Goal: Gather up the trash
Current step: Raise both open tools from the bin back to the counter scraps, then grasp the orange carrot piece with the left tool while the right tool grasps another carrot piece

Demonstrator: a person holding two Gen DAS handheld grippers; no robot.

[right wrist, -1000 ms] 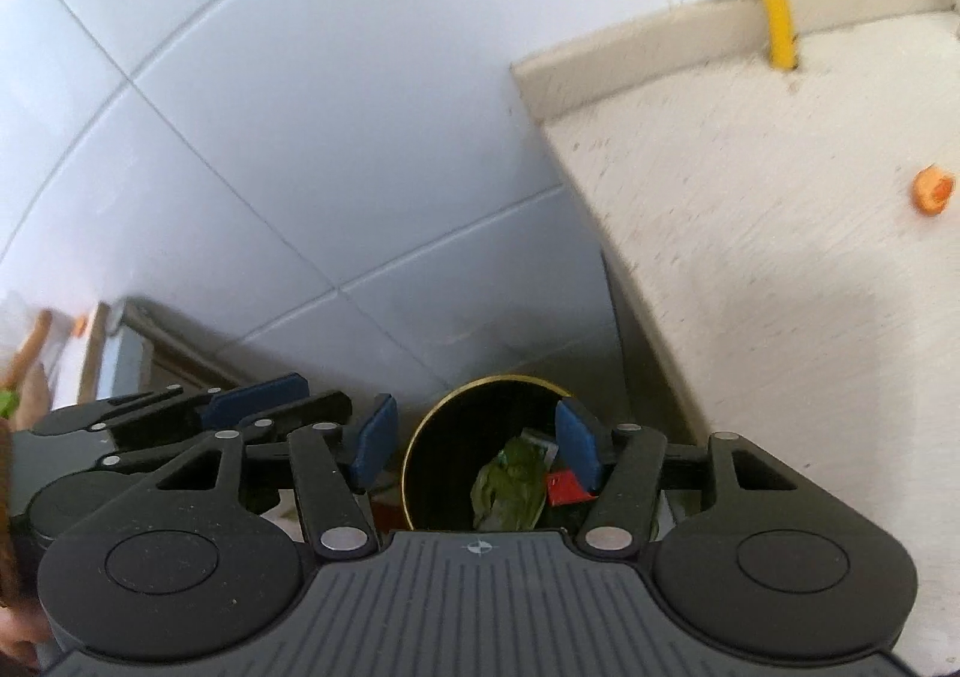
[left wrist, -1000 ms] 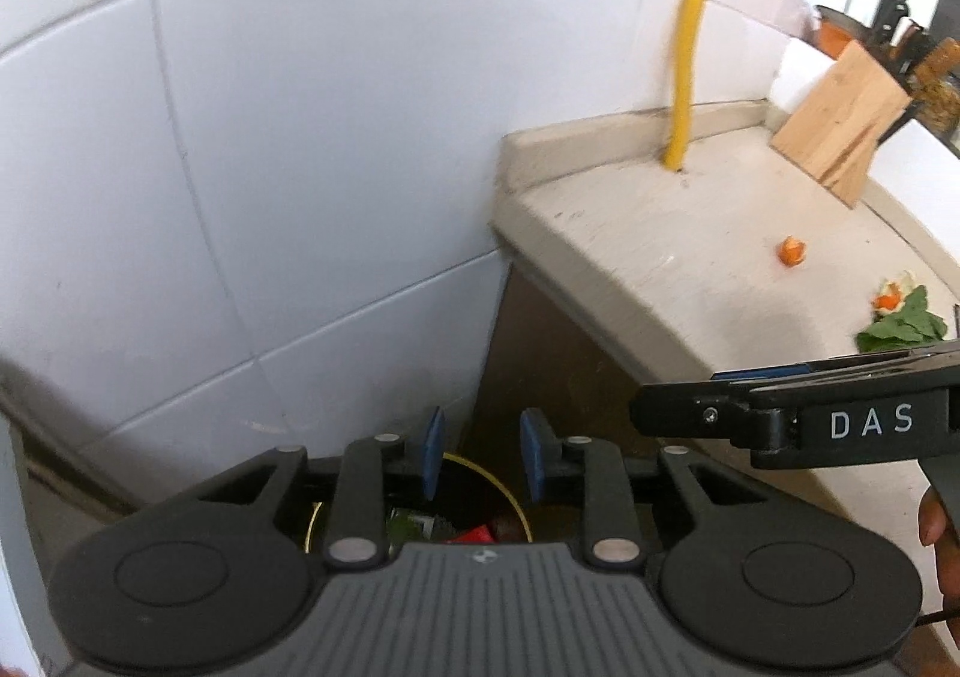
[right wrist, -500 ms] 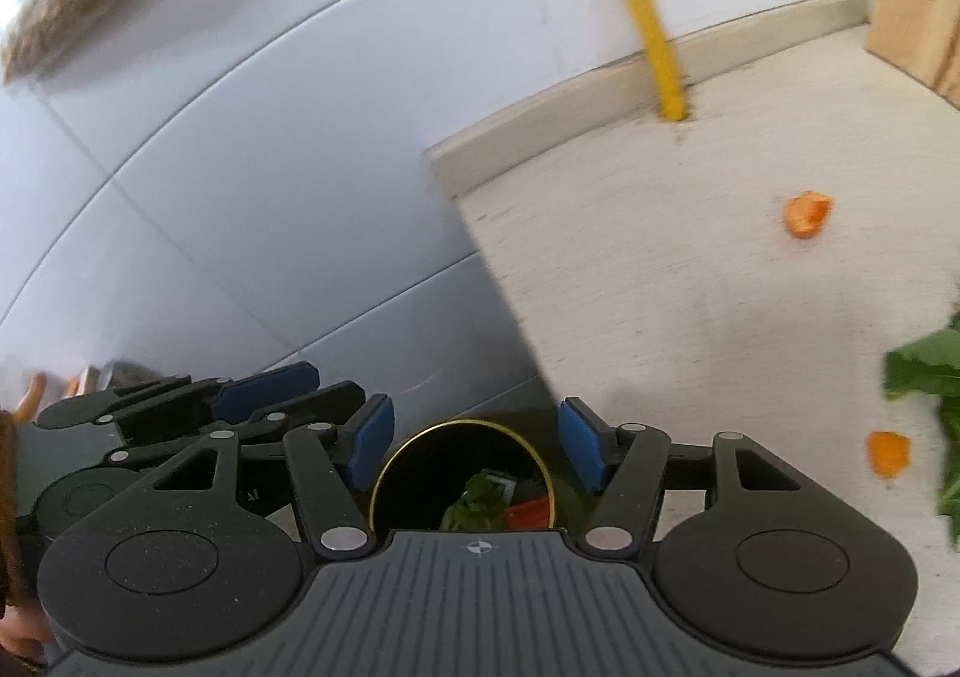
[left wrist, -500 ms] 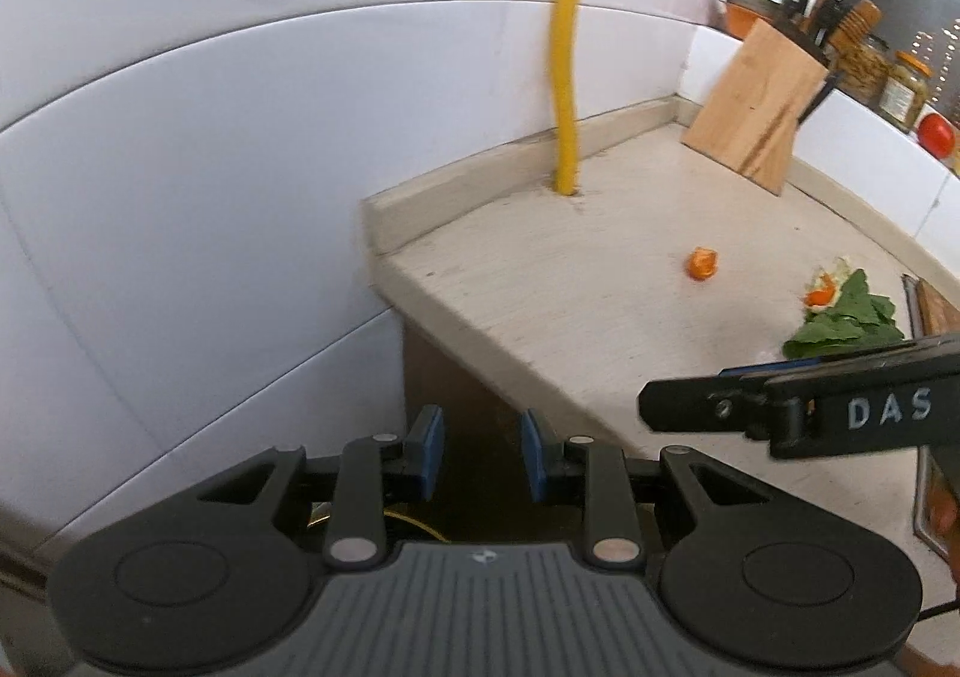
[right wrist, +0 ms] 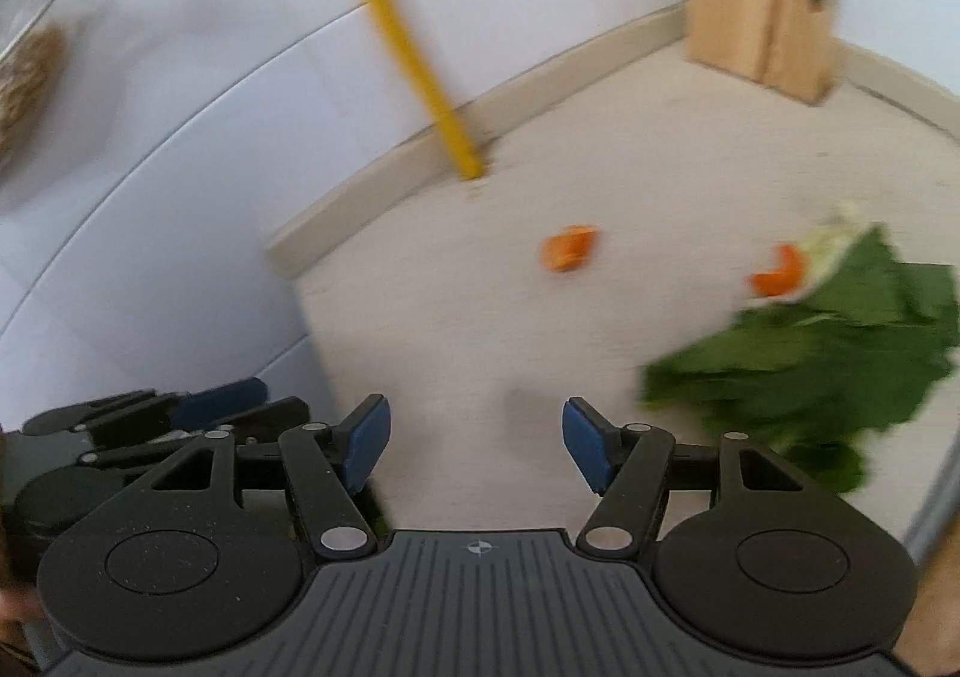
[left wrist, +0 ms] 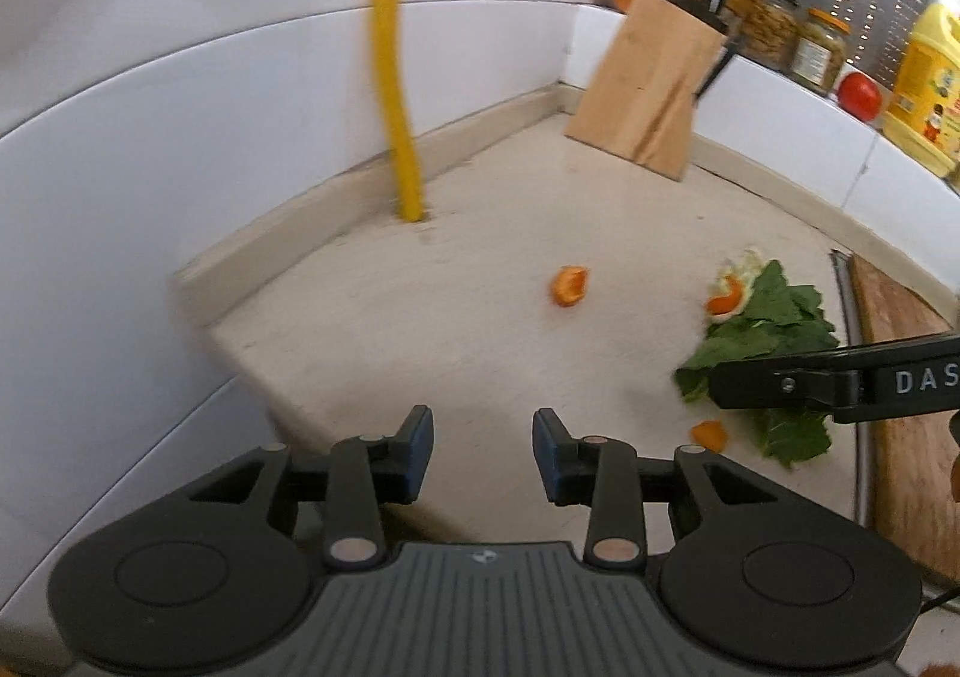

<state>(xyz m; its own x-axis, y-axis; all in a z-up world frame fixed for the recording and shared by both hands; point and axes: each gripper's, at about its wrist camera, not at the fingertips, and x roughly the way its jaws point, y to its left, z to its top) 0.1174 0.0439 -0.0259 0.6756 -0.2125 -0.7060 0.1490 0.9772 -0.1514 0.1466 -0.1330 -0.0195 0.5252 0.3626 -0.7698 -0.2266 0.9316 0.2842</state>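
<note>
Trash lies on the beige countertop (left wrist: 420, 329): one orange peel piece (left wrist: 569, 285) (right wrist: 567, 248) alone in the middle, and a heap of green leaves (left wrist: 762, 341) (right wrist: 828, 353) with a second peel (left wrist: 726, 302) (right wrist: 777, 272) at its far edge. A small orange scrap (left wrist: 708, 434) sits by the leaves' near side. My left gripper (left wrist: 483, 443) hangs over the counter's near left corner, jaws opening, nothing between them. My right gripper (right wrist: 477, 437) is also opening and empty, just left of the leaves. One of its fingers (left wrist: 780, 384) crosses over the leaves in the left wrist view.
A yellow pipe (left wrist: 396, 77) rises from the counter by the white tiled wall. A wooden knife block (left wrist: 654, 89) stands in the back corner, with jars, a tomato (left wrist: 859, 96) and a yellow bottle (left wrist: 927, 89) on the ledge. A wooden board (left wrist: 900, 365) lies at right.
Both views have swung from the bin on the floor up and right onto the countertop. The bin has left view. Both pairs of jaws stand wider apart.
</note>
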